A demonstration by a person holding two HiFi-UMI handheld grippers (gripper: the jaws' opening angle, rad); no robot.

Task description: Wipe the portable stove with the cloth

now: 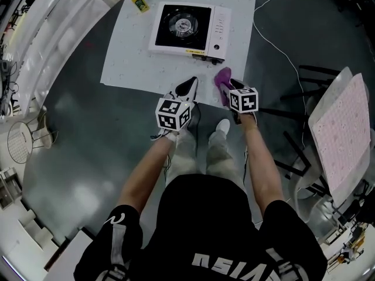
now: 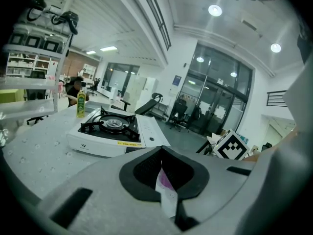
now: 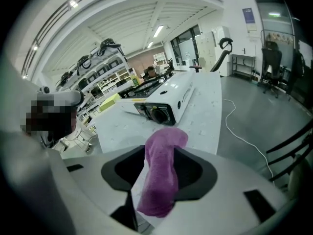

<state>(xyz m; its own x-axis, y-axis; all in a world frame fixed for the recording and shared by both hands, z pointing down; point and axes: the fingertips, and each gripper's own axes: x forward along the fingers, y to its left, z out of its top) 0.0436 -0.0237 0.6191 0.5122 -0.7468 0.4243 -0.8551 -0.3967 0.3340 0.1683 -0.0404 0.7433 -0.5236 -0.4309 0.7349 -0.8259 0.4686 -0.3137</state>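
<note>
— Where is the cloth?
— The purple cloth (image 3: 161, 175) sits between the right gripper's (image 1: 229, 89) fingers. They stand apart and do not pinch it. It is at the worktop's (image 1: 135, 69) near edge, just before the portable stove (image 1: 187, 28), probably staged for wiping.
— And the arms?
— Both reach forward, angled down. The left gripper (image 1: 188, 86) is closed and empty, alongside.

Purple cloth (image 1: 222, 78); white stove (image 1: 218, 28) with black burner (image 1: 183, 25); white, faintly dotted surface (image 1: 135, 63); yellow-green bottle (image 1: 139, 0).
</note>
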